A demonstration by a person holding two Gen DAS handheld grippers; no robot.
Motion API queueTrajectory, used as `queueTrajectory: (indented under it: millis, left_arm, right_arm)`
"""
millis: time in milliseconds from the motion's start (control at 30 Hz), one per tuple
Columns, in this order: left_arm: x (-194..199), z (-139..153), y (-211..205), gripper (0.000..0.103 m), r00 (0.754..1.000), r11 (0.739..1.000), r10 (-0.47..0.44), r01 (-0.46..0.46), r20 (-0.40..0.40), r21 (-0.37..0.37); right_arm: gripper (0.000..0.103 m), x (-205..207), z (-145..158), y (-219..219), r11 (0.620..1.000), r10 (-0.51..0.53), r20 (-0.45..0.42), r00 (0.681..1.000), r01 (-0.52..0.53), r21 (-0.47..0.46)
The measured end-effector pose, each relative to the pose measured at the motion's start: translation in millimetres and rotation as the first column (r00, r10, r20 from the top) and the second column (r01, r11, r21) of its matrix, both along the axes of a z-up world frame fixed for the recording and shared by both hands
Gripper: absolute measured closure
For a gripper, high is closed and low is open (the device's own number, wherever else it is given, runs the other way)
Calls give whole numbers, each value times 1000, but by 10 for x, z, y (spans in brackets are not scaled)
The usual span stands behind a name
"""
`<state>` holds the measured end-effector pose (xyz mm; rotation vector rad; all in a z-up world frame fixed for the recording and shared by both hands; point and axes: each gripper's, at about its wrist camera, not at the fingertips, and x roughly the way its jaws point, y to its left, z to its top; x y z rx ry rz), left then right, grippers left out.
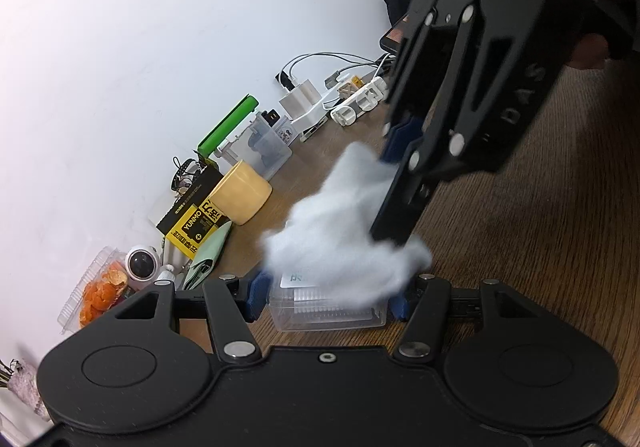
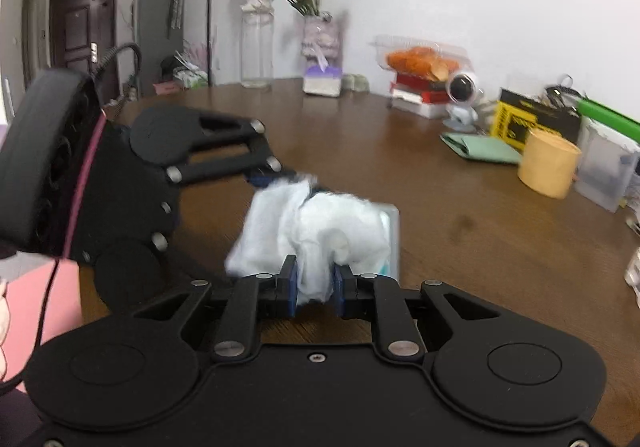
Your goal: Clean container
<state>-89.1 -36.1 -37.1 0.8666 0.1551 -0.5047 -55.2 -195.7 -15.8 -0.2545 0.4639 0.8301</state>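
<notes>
The clear container (image 1: 328, 311) rests on the table (image 1: 520, 247) clamped across its width by the left tool (image 1: 330, 297), while the right tool (image 2: 314, 281), pinching the white cloth (image 2: 316, 231), presses down onto it from directly above.

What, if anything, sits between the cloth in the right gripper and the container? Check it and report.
Nothing visible does. The white cloth, pinched by the right gripper, already lies bunched on top of the clear container, which the left gripper clamps at its sides. The cloth hides most of the container's top.
</notes>
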Motion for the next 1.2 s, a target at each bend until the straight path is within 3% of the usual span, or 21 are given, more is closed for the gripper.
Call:
queueTrajectory:
  millis: [167, 467, 767, 900, 1000, 1200]
  left_arm:
    - [-5, -3, 0, 46, 1000, 1000, 0, 0, 1, 0]
    - [-9, 1, 0, 46, 1000, 1000, 0, 0, -2, -1]
    - [3, 2, 1, 46, 1000, 1000, 0, 0, -1, 0]
    - [-4, 2, -1, 46, 1000, 1000, 0, 0, 0, 0]
    - [0, 1, -1, 46, 1000, 1000, 0, 0, 0, 0]
    - [-6, -1, -4, 46, 1000, 1000, 0, 0, 1, 0]
  right_arm:
    - [84, 247, -12, -161, 989, -144, -10, 989, 144, -8]
    - [84, 13, 7, 55, 999, 10, -11, 1000, -9, 34]
    - [83, 201, -13, -130, 992, -126, -21, 992, 126, 28]
    - [83, 118, 41, -41, 997, -21, -11, 1000, 22, 70]
    - [84, 3, 19, 45, 998, 48, -12, 999, -48, 37]
    - [84, 169, -43, -107, 994, -107, -24, 994, 106, -25]
